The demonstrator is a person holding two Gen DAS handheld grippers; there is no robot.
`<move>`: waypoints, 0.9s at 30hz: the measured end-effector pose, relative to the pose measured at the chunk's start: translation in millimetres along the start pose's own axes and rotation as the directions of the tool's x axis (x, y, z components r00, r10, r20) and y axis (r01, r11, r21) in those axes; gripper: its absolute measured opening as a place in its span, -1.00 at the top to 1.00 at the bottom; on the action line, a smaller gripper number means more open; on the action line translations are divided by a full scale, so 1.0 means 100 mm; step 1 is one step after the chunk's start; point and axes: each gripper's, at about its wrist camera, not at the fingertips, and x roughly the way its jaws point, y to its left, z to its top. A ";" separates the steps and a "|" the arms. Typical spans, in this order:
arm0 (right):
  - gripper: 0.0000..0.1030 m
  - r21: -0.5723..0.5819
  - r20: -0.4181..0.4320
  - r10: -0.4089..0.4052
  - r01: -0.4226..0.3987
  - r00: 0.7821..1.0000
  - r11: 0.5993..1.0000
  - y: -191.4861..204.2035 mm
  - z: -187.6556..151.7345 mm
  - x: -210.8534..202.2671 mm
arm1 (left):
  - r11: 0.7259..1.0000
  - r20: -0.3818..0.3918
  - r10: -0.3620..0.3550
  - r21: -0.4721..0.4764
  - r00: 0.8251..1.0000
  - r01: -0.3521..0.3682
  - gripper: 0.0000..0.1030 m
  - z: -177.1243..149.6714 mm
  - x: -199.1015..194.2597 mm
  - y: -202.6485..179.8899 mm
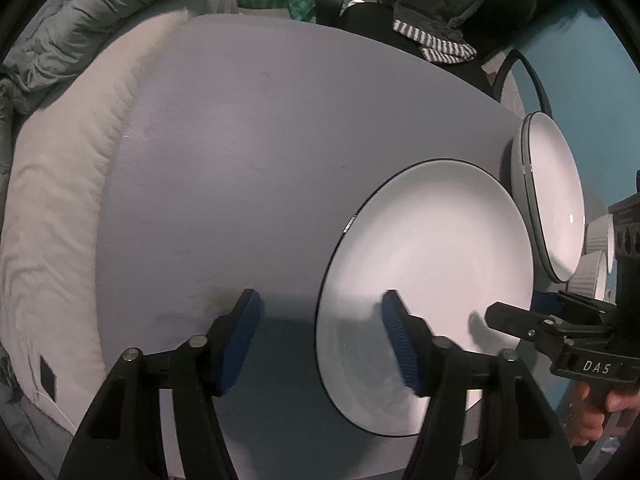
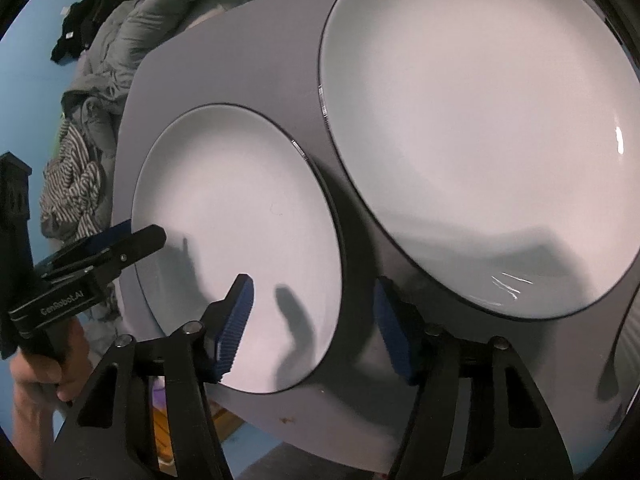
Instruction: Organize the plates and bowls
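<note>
Grey counter (image 1: 248, 152) beside a bed | smaller plate (image 1: 432, 280) at 4 o'clock, larger plate (image 1: 556, 192) at 3 | left hand-held gripper (image 1: 320, 336) straddles its rim, right hand-held gripper (image 2: 312, 320) opposite; both half-open, empty | likely two-sided lift to stack.

Left tongs (image 1: 322, 338) and right tongs (image 2: 312, 320) both angled steeply downward, jaws apart, nothing gripped.

Grey table (image 1: 248, 152); white bedding (image 1: 60, 184); blue floor (image 2: 36, 60).
</note>
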 end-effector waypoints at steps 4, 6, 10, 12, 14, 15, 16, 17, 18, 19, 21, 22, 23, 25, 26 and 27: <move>-0.05 -0.031 -0.014 -0.001 0.001 1.000 1.000 0.02 0.02 0.01 | 1.000 -0.024 -0.011 0.011 1.000 0.011 0.32 0.00 0.02 0.01; 0.14 -0.043 -0.015 -0.002 0.001 1.000 0.999 0.03 0.04 0.01 | 1.000 -0.025 -0.015 0.021 1.000 0.016 0.48 0.00 0.02 0.00; 0.21 -0.045 -0.017 -0.014 0.014 1.000 0.999 0.00 0.05 0.01 | 0.999 -0.032 -0.025 0.032 0.999 0.027 0.58 -0.01 0.02 -0.02; 0.21 -0.038 -0.022 -0.010 0.009 1.000 0.999 0.00 0.06 0.02 | 0.999 -0.034 -0.025 0.027 0.999 0.026 0.58 -0.02 0.04 -0.01; 0.24 -0.029 -0.032 -0.009 0.008 0.999 1.000 0.00 0.08 0.02 | 0.999 -0.040 -0.035 0.014 0.999 0.035 0.58 -0.02 0.05 0.03; 0.27 -0.023 -0.040 -0.009 0.008 0.999 1.000 -0.02 0.10 0.03 | 0.999 -0.042 -0.040 0.006 0.998 0.040 0.58 -0.02 0.06 0.05; 0.30 -0.016 -0.043 -0.009 0.008 0.999 1.000 0.00 0.11 0.04 | 0.999 -0.043 -0.044 -0.004 0.998 0.044 0.58 -0.03 0.06 0.06; 0.37 -0.011 -0.047 -0.010 0.009 0.999 1.000 -0.01 0.11 0.04 | 0.999 -0.043 -0.048 -0.014 0.998 0.048 0.58 -0.04 0.06 0.08; 0.48 -0.010 -0.050 -0.013 0.013 0.999 1.000 -0.02 0.11 0.03 | 0.998 -0.043 -0.053 -0.025 0.998 0.052 0.58 -0.05 0.07 0.09; 0.55 -0.013 -0.047 -0.028 0.027 0.999 1.000 -0.03 0.11 0.03 | 0.997 -0.043 -0.065 -0.042 0.997 0.063 0.58 -0.07 0.07 0.13; 0.68 -0.015 -0.045 -0.030 0.029 0.999 0.999 -0.05 0.12 0.02 | 0.994 -0.050 -0.090 -0.065 0.995 0.086 0.58 -0.04 0.08 0.16; 0.69 -0.016 -0.046 -0.028 0.028 0.999 0.999 -0.06 0.12 0.01 | 0.993 -0.055 -0.099 -0.075 0.994 0.095 0.58 -0.04 0.08 0.18; 0.69 -0.019 -0.048 -0.028 0.027 0.998 0.999 -0.07 0.12 0.01 | 0.992 -0.058 -0.100 -0.078 0.993 0.095 0.58 -0.05 0.08 0.19; 0.70 -0.035 -0.049 -0.028 0.026 0.998 0.999 -0.07 0.11 -0.01 | 0.994 -0.060 -0.092 -0.068 0.994 0.088 0.59 -0.06 0.08 0.19; 0.70 -0.043 -0.051 -0.032 0.030 0.998 0.999 -0.06 0.12 -0.01 | 0.994 -0.060 -0.089 -0.062 0.994 0.085 0.60 -0.07 0.07 0.18; 0.70 -0.049 -0.052 -0.038 0.035 0.998 0.998 -0.05 0.12 -0.01 | 0.994 -0.063 -0.088 -0.065 0.994 0.084 0.62 -0.06 0.08 0.17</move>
